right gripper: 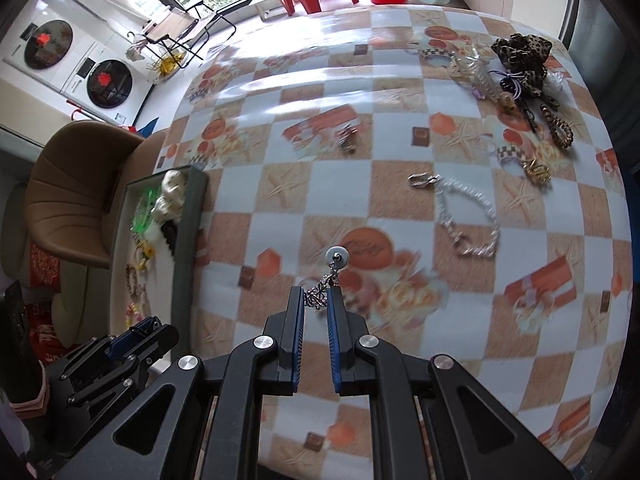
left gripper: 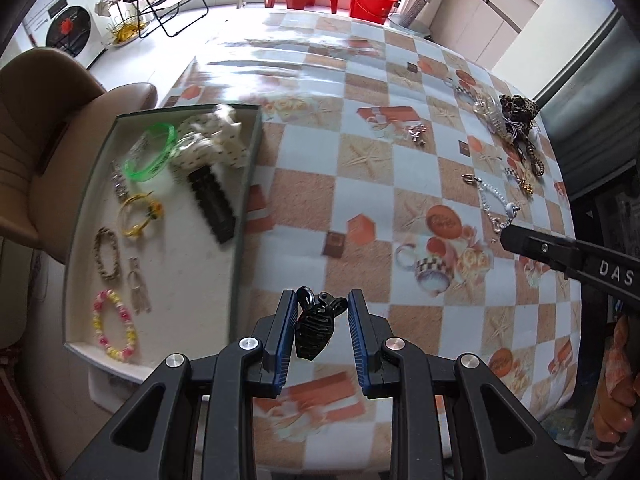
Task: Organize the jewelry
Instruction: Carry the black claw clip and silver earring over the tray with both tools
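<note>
Both grippers are carrying pieces toward the tray

The left gripper (left gripper: 322,300) is holding a black claw clip (left gripper: 314,326) between half-closed jaws, just right of the tray's (left gripper: 240,216) near corner; it should be swinging left over the rim and lowering before letting go. The right gripper (right gripper: 315,298) is pinching a silver drop earring (right gripper: 326,286) in nearly shut jaws, its disc dangling free, so it should be moving slowly to avoid swinging while loose jewellery is waiting far right.
</note>
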`<action>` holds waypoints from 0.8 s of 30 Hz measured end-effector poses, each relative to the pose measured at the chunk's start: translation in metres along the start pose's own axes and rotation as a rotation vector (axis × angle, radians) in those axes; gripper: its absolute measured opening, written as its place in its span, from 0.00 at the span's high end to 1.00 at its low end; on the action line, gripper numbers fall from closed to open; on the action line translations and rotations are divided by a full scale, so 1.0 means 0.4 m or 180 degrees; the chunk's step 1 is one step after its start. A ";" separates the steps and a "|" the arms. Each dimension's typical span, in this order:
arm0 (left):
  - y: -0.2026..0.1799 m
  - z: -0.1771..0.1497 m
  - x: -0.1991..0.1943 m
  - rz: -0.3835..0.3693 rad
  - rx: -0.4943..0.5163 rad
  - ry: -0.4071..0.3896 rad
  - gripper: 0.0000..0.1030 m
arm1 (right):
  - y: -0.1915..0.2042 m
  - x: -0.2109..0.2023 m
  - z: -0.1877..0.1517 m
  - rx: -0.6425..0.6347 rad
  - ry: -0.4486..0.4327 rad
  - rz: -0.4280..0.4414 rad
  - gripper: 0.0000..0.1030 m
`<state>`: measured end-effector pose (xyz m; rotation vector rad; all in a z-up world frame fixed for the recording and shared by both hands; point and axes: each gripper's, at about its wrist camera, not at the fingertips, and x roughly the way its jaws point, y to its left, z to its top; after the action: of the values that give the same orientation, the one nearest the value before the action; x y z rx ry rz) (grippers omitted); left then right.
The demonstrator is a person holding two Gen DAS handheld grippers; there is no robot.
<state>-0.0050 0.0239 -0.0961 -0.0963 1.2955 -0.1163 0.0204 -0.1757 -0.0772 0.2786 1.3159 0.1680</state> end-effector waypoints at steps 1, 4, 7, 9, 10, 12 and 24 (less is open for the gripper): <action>0.015 -0.006 -0.006 -0.0002 -0.0017 -0.0002 0.71 | 0.016 0.000 -0.009 -0.0016 0.0007 -0.0001 0.88; 0.051 -0.021 -0.019 0.0009 -0.0047 -0.0018 0.71 | 0.056 0.002 -0.029 -0.0059 0.0025 0.0001 0.88; 0.087 -0.035 -0.029 0.0023 -0.0088 -0.0033 0.71 | 0.092 0.007 -0.045 -0.0100 0.0055 0.0014 0.88; 0.109 -0.044 -0.036 0.0036 -0.0127 -0.0041 0.71 | 0.118 0.014 -0.054 -0.0129 0.0088 0.0026 0.88; 0.127 -0.050 -0.040 0.0046 -0.0162 -0.0048 0.71 | 0.130 0.017 -0.058 -0.0146 0.0103 0.0031 0.88; 0.153 -0.059 -0.044 0.0068 -0.0216 -0.0049 0.71 | 0.160 0.025 -0.064 -0.0203 0.0133 0.0042 0.88; 0.329 -0.118 -0.028 0.0243 -0.0645 0.0039 0.71 | 0.322 0.081 -0.055 -0.0611 0.0297 0.0151 0.88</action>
<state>-0.0493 0.1555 -0.1161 -0.2192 1.3191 0.0800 0.0119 -0.0413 -0.0743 0.1401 1.3753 0.3490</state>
